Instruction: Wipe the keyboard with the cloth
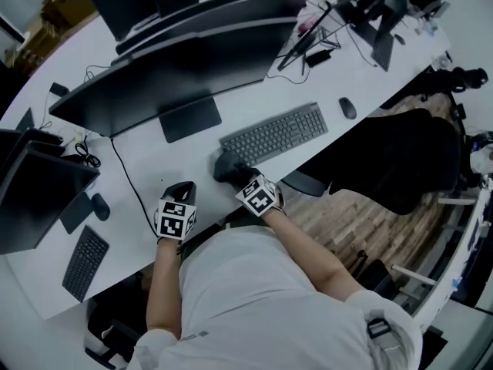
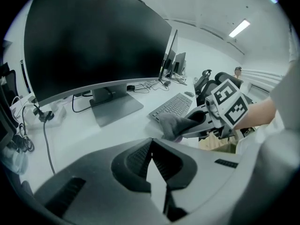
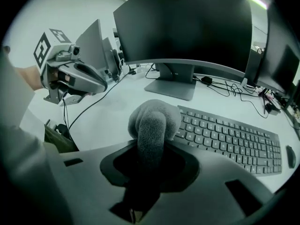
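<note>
A grey keyboard (image 1: 273, 133) lies on the white desk (image 1: 146, 168) in front of a curved monitor. My right gripper (image 1: 229, 172) is shut on a bunched grey cloth (image 1: 223, 164), which sits at the keyboard's left end. In the right gripper view the cloth (image 3: 154, 118) bulges out of the gripper (image 3: 150, 149) just beside the keyboard's (image 3: 229, 137) nearest keys. My left gripper (image 1: 179, 193) hovers over bare desk to the left, apart from the keyboard. In its own view the left gripper (image 2: 151, 149) is shut with nothing between the pads.
A large curved monitor (image 1: 177, 60) and its stand base (image 1: 190, 119) stand behind the keyboard. A mouse (image 1: 348, 108) lies to the keyboard's right. A cable (image 1: 127, 176) crosses the desk at left, near a second keyboard (image 1: 85, 262). A black chair (image 1: 393, 160) stands at the desk's edge.
</note>
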Tool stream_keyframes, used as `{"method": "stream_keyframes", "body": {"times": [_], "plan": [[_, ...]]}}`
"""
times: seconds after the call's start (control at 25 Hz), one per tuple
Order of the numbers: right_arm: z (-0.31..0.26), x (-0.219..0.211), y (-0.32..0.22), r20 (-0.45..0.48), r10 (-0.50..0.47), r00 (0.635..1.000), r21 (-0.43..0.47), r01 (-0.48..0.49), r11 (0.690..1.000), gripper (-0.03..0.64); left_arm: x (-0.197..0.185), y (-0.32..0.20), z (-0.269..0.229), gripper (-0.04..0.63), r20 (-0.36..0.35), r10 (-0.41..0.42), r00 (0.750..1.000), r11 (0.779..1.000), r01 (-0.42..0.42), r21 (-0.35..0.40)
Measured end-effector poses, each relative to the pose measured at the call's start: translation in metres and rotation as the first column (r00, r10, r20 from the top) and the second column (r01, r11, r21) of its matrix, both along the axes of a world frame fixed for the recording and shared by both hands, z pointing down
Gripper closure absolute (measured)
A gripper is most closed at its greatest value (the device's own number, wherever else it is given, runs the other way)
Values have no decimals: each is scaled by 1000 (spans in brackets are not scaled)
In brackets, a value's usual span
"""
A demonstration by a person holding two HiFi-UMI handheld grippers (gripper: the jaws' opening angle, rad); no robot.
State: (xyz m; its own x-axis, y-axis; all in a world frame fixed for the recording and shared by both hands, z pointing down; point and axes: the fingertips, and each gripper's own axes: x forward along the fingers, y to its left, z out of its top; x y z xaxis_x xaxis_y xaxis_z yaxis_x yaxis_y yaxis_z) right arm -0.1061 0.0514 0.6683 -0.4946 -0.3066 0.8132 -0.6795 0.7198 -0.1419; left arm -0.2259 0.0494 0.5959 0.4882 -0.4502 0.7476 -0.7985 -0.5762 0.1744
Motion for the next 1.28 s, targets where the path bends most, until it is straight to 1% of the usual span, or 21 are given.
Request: {"method": "stream_keyframes", "body": {"times": [0.12, 0.28, 0.44, 0.52, 0.68, 0.8, 0.96, 1.08, 1.28], "plan": [[-24, -7, -9, 49, 11, 999, 30, -12, 999, 508, -4, -8, -14, 597, -19, -18, 1000, 999, 18, 33], [-63, -3, -28, 99, 34, 994, 91, -43, 995, 508, -9, -23, -44, 597, -57, -49, 997, 995, 54, 86], [-101, 5, -42, 150, 62, 987, 139, -83, 987, 508, -13, -41, -84, 597, -100, -69, 993, 983, 85, 162], [-120, 9, -45, 179, 76, 981, 161, -105, 981, 508, -13, -48, -104, 597, -133, -73, 988, 975, 99, 200], [-161, 18, -56, 258, 97, 961, 213, -155, 965, 508, -10, -65, -146, 597, -228, -73, 971, 950, 137, 279], [-189, 26, -60, 312, 106, 944, 255, -191, 948, 508, -4, -72, -174, 597, -293, -47, 955, 929, 150, 339], [-220, 35, -56, 372, 111, 922, 309, -236, 922, 508, -1, -72, -201, 597, -357, -10, 934, 895, 168, 413], [-242, 42, -50, 399, 107, 911, 353, -260, 898, 506, 2, -69, -214, 597, -379, 19, 925, 873, 170, 457], [-266, 52, -39, 464, 111, 879, 397, -318, 861, 506, 3, -58, -223, 597, -372, 54, 927, 845, 156, 512]]}}
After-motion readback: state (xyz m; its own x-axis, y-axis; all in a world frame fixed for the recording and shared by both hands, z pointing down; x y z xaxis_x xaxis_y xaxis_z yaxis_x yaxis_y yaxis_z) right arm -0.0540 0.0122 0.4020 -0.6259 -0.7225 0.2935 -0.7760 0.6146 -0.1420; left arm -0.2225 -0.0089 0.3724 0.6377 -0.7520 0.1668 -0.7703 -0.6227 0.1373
